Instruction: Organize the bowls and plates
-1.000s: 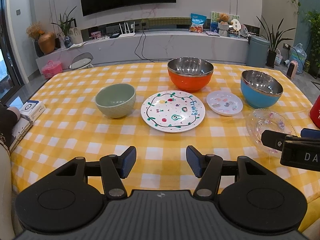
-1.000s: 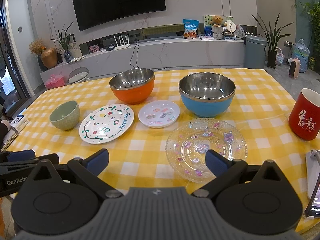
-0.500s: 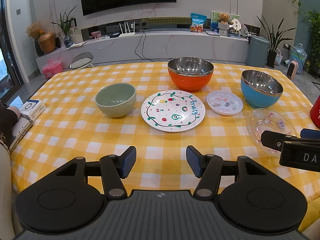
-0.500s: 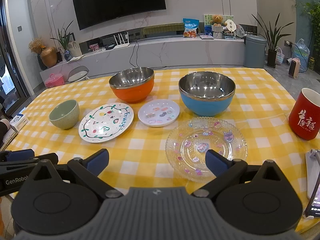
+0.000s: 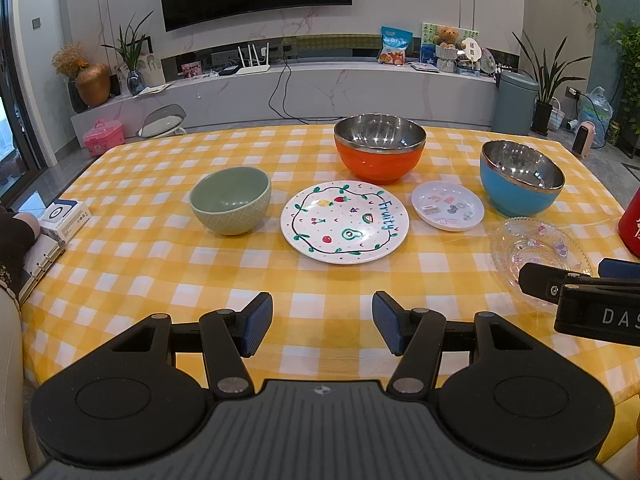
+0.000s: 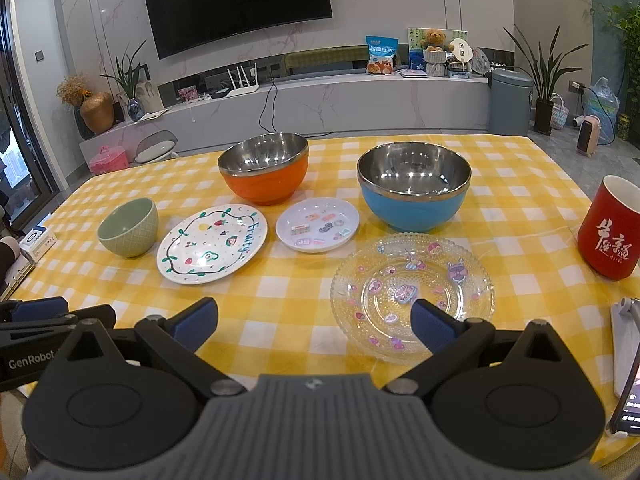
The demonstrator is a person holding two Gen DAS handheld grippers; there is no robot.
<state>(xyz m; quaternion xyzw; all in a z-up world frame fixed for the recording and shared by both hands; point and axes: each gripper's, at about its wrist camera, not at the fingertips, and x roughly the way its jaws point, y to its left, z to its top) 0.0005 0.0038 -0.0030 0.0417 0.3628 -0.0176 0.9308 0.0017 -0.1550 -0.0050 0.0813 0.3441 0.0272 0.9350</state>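
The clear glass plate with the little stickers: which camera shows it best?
The right wrist view: the glass plate lies whole in front of the right gripper, stickers plain. In the left wrist view the plate sits near the edge, partly hidden by that gripper.

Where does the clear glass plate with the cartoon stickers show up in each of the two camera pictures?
Left wrist view: the glass plate sits at far right, partly hidden by the other hand-held gripper.
Right wrist view: the glass plate lies near centre, right of middle.
Shared landmark: the blue bowl stands just behind it.
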